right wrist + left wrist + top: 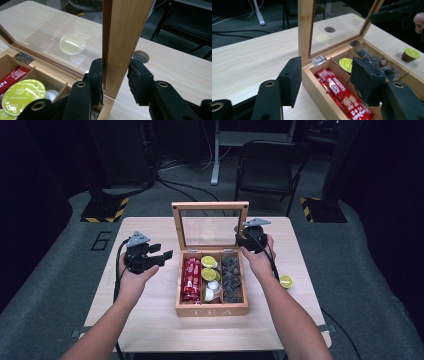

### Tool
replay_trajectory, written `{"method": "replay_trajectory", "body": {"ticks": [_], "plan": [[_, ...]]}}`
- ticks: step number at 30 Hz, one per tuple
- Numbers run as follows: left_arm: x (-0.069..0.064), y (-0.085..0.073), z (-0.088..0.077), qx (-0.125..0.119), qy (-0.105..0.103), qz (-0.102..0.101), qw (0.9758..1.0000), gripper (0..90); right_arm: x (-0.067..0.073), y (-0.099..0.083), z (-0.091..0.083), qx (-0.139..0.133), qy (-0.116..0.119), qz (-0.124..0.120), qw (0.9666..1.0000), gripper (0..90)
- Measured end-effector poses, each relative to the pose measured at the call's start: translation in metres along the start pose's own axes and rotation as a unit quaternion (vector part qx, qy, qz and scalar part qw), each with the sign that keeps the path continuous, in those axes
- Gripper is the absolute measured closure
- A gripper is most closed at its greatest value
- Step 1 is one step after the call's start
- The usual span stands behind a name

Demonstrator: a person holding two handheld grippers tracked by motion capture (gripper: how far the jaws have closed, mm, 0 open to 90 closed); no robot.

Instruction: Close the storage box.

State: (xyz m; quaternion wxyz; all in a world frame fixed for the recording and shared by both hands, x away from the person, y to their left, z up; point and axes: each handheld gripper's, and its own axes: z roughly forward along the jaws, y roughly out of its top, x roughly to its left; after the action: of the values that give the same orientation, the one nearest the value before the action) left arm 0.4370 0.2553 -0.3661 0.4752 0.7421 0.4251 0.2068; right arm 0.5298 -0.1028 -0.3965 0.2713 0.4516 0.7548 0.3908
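Right gripper view has the right tongs [115, 82] clamping the lid [125, 37]; swing it gently while the empty, half-open left tongs [325, 80] keep clear.

high view: above, facing forward-down | gripper views: close | shared: tea box [211, 309]

The left gripper [161, 257] is hovering in the left hand [131, 281] with its fingers [291, 81] parted and gripping nothing. The right gripper [115, 80], carried by the right hand [260, 261], is clamping its fingers [96, 80] on an upright wooden frame [122, 47], both forearms reaching forward.
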Motion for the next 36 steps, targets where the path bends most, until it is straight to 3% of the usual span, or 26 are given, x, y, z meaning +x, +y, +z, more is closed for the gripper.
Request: {"method": "replay_trajectory", "body": {"ticks": [3,8,10,14,19,22,27,29,33,36], "plan": [[0.0,0.009,0.001,-0.009,0.001,-0.002,1.0,44.2,0.002,-0.002,-0.002,-0.005,-0.006,-0.004,1.0,64.4],[-0.003,0.029,0.001,-0.024,0.006,0.004,0.9997,45.6,0.002,-0.006,-0.006,-0.015,0.002,0.01,0.9998,62.7],[-0.005,0.034,0.001,-0.019,0.006,0.013,0.9997,46.6,0.003,-0.007,-0.01,-0.029,0.008,0.025,0.9992,62.1],[-0.012,0.04,0.007,-0.006,0.017,0.034,0.9993,49.2,0.004,-0.008,-0.018,-0.039,0.01,0.024,0.9989,61.8],[-0.018,0.044,0.01,-0.014,0.02,0.034,0.9991,52.0,0.006,-0.008,-0.031,-0.044,0.017,0.016,0.9987,61.5],[-0.023,0.044,0.01,-0.01,0.013,0.047,0.9987,57.3,0.008,-0.009,-0.042,-0.05,0.024,0.001,0.9985,61.5],[-0.033,0.039,0.006,-0.011,0.019,0.067,0.9975,58.8,0.012,-0.013,-0.059,-0.05,0.032,-0.017,0.9981,61.3],[-0.035,0.034,0.005,-0.015,0.02,0.072,0.9971,59.0,0.014,-0.015,-0.066,-0.062,0.034,-0.02,0.9973,61.2],[-0.036,0.022,0.001,-0.026,0.012,0.082,0.9963,59.3,0.015,-0.019,-0.079,-0.074,0.054,-0.001,0.9958,57.4],[-0.041,0.013,-0.003,-0.027,0.012,0.092,0.9953,59.2,0.017,-0.024,-0.089,-0.082,0.06,-0.003,0.9949,55.8]]}}
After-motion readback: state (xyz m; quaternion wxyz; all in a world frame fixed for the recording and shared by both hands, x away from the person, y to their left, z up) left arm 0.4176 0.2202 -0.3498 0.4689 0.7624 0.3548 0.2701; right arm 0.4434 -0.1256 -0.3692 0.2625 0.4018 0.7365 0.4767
